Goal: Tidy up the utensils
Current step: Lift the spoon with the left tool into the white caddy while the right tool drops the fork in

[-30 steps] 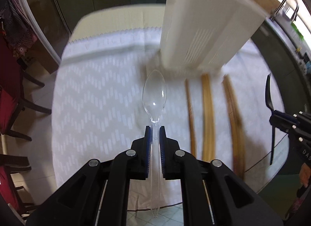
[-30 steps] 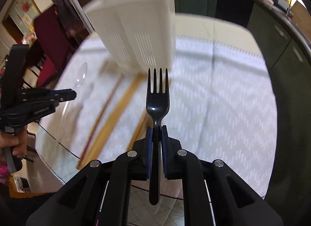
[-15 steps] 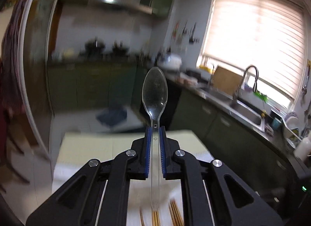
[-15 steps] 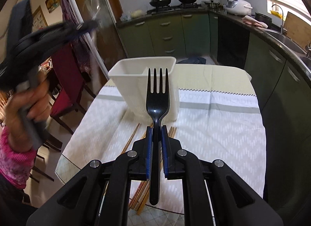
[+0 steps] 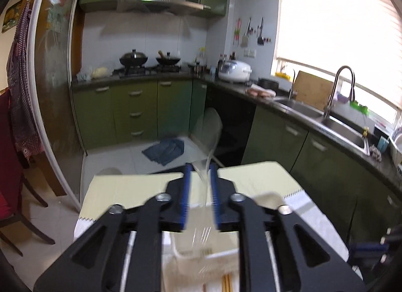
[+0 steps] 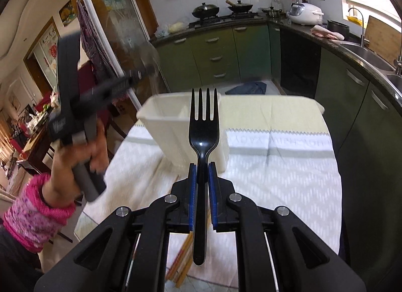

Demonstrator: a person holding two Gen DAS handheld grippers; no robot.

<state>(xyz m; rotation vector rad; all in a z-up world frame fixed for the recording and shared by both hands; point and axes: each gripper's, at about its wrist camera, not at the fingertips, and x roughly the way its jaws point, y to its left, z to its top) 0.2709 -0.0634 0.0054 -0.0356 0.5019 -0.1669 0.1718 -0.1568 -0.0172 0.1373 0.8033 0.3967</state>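
Our clear plastic spoon (image 5: 208,138) sits blurred and tilted between the blue pads of the left claw (image 5: 199,191), bowl up toward twelve o'clock, handle running down toward the white utensil holder (image 5: 201,249) at six o'clock in the left wrist view. That claw's jaws are opening, and the pads no longer seem to press the handle, so we judge the spoon is being let go over the holder. The risk: the spoon leans toward one o'clock, and if the handle tip is not inside the rim it could glance off and land on the white cloth (image 6: 289,179) over the bench. Being light and clear, it may also bounce.

The black fork (image 6: 203,138) stands upright, pinched at its neck by the right claw (image 6: 202,186), pressed together on it. The holder lies just behind the fork from this view. With the left claw (image 6: 100,91) and hand (image 6: 85,156) at nine to ten o'clock and close to the holder, we could knock claws together if both go in at once. Wooden chopsticks (image 6: 183,264) lie on the cloth at six o'clock.
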